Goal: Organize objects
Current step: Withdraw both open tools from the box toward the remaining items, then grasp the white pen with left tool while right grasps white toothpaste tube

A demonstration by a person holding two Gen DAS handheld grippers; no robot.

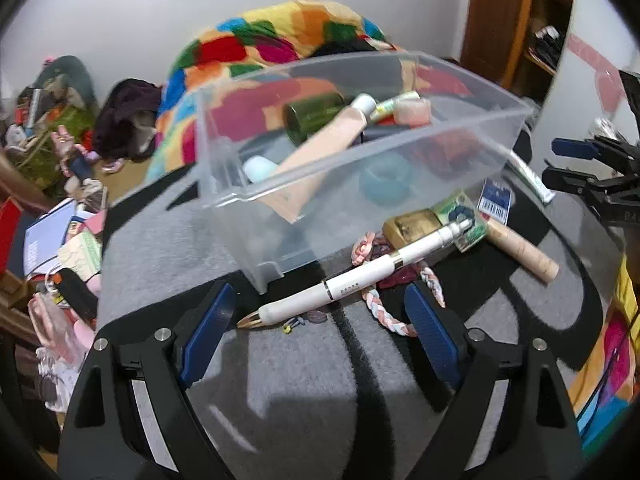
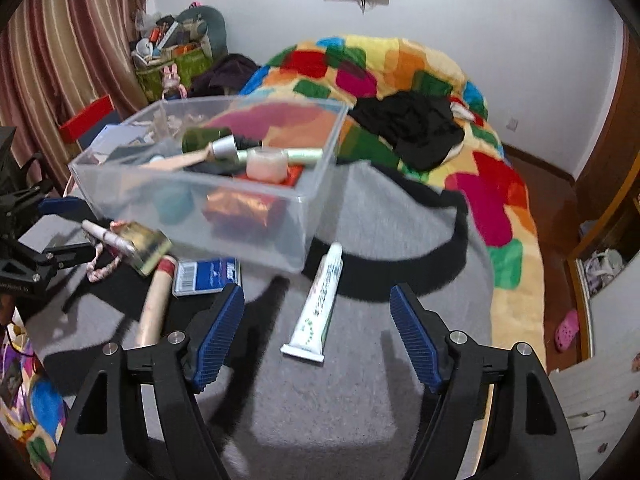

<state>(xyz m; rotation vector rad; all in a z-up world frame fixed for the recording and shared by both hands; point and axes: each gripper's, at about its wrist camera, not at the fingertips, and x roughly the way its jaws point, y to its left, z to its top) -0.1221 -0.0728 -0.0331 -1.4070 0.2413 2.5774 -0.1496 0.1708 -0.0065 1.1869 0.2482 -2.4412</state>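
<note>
A clear plastic bin (image 1: 472, 140) (image 2: 120, 188) stands on a grey and black mat, holding a green bottle (image 1: 316, 114), a peach tube, a pink jar (image 2: 264, 164) and more. In front of it lies a white pen (image 1: 360, 274). My left gripper (image 1: 320, 294) is open, its blue pads on either side of the pen's tip end and clear of it. A white toothpaste tube (image 2: 316, 304) lies between the open pads of my right gripper (image 2: 316, 292), untouched. Each gripper also shows at the edge of the other's view.
Beside the pen lie a gold tin (image 1: 412, 226), a braided pink and white cord (image 1: 380, 308), a wooden cylinder (image 1: 520, 250) (image 2: 154, 304) and a blue card box (image 1: 496, 200) (image 2: 208, 276). A colourful blanket (image 2: 400, 68) with black clothing lies behind. Clutter fills the floor at left.
</note>
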